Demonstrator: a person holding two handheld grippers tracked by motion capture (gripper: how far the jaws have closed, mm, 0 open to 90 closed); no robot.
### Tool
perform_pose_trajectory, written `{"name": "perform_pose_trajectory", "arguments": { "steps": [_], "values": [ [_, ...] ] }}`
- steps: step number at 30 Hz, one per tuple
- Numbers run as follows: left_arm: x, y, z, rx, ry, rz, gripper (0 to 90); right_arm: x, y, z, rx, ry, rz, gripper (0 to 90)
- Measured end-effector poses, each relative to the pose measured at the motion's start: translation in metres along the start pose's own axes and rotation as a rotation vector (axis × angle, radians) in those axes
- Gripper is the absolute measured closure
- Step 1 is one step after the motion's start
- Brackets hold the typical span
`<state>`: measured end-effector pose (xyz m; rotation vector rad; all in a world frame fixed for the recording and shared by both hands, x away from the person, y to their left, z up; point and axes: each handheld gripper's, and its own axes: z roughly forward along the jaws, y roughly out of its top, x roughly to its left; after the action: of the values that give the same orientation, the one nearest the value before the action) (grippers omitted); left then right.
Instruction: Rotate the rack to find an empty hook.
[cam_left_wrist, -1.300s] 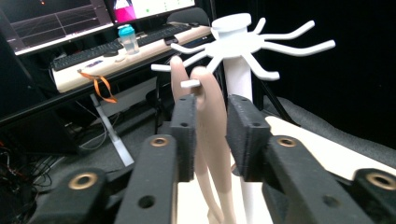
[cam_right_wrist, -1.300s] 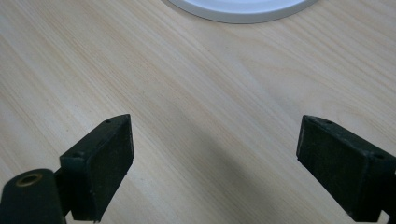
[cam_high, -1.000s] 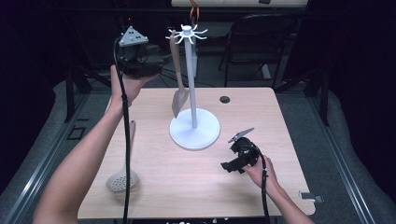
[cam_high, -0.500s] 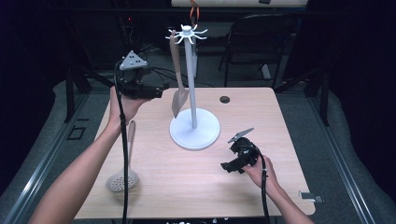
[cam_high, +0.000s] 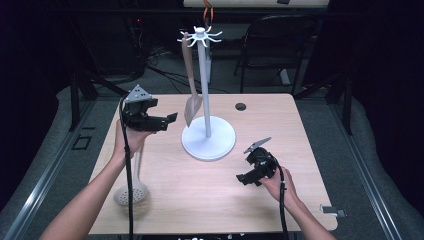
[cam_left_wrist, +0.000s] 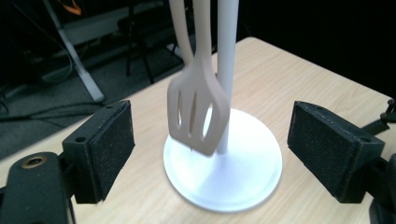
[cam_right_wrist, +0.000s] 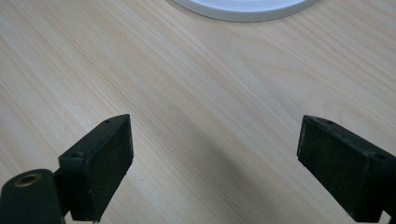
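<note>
A pale wood worktop (cam_high: 210, 185) stands in a dark room, with grey floor, cables and a black chair (cam_high: 270, 47) behind the white stand (cam_high: 208, 137), the landmark here. A small round hole (cam_high: 240, 106) in the wood lies just right of the stand's base. The beige slotted spatula (cam_high: 191, 80) hangs from 1 of the stand's top hooks, its blade beside the post, above the base. Left of the stand, the left tongs (cam_high: 167, 120) point at that blade; they have just been opening and stand wide, nothing between them. Right and nearer than the stand, the right tongs (cam_high: 245, 176) rest low, wide and empty. A white skimmer (cam_high: 131, 191) lies left of the stand, its handle partly hidden by the forearm. The small metal piece (cam_high: 332, 210) at the near right edge is too small to identify.
</note>
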<state>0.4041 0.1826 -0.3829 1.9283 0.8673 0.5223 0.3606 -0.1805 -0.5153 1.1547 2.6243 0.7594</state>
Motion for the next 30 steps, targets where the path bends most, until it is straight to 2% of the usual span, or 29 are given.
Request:
{"name": "perform_pose_trajectory", "arguments": {
  "steps": [3, 7, 11, 14, 16, 20, 30],
  "values": [
    [0.002, -0.014, 0.002, 0.013, -0.009, -0.030, 13.1, 0.001, 0.000, 0.000, 0.004, -0.007, -0.006, 9.8],
    [0.008, -0.034, 0.004, 0.026, -0.027, -0.092, 12.1, 0.002, 0.000, 0.001, -0.004, -0.001, -0.007, 8.1],
    [0.012, -0.050, 0.007, 0.053, -0.009, -0.124, 10.5, 0.002, 0.000, 0.001, 0.008, -0.008, -0.015, 4.9],
    [0.013, -0.062, 0.008, 0.083, 0.015, -0.125, 10.0, 0.003, 0.000, 0.002, 0.004, 0.003, -0.018, 3.2],
    [0.013, -0.069, 0.009, 0.098, 0.033, -0.128, 9.7, 0.003, 0.001, 0.002, 0.022, -0.003, -0.034, 2.7],
    [0.014, -0.083, 0.010, 0.149, 0.085, -0.116, 9.6, 0.005, 0.001, 0.002, 0.025, -0.004, -0.031, 2.5],
    [0.015, -0.105, 0.006, 0.239, 0.160, -0.119, 9.6, 0.004, 0.001, 0.002, 0.025, -0.007, -0.031, 5.8]
  ]
}}
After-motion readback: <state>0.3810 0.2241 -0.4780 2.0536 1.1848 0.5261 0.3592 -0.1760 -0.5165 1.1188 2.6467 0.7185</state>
